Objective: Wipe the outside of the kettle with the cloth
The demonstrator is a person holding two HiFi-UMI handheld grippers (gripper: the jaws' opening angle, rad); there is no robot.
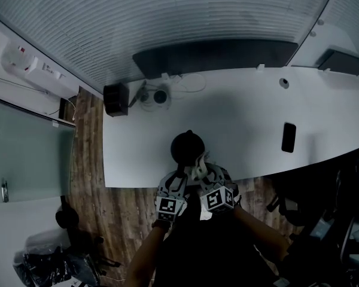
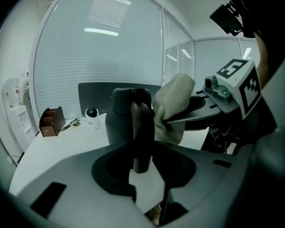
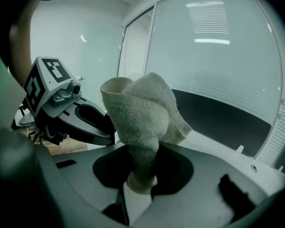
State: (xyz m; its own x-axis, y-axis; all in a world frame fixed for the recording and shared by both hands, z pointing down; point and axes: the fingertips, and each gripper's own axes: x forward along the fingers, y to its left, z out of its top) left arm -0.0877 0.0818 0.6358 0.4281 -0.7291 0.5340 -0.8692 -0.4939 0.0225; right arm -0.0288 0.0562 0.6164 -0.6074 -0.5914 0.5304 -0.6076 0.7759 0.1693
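Left hand-held gripper [image 2: 142,151]: jaws closed on the dark upright handle of the kettle [image 2: 119,120]; the handle fills the gap between them
Right hand-held gripper [image 3: 141,170]: jaws clamped on the lower fold of the cloth [image 3: 142,110]; the rest of the cloth bunches up above the jaws
Gripper spacing: the two sit side by side at the near edge of the worktop [image 1: 239,115], close together, left one on the handle side; the person's forearms come in from the bottom of the head view
Cloth: pale, terry texture, crumpled into a loose wad; in the left gripper view it sits just right of the kettle handle, level with the kettle's upper half; touching or only very close, cannot tell
Kettle: dark, matt, upright on the worktop near its front edge, straight ahead of the person; round dark top seen from the head view, handle turned toward the person
Worktop: white, long, with a curved front edge
Phone [image 1: 288,137]: dark, lying flat, well apart from the kettle on the right side
Brown box [image 2: 51,121]: open-topped, at the far left corner of the worktop
Round white device [image 2: 91,114]: just beside the box, thin cables looped around it
Dark panel [image 1: 215,55]: stands along the far edge of the worktop, window blinds behind it
Floor [image 1: 87,178]: wood pattern, visible left of the worktop
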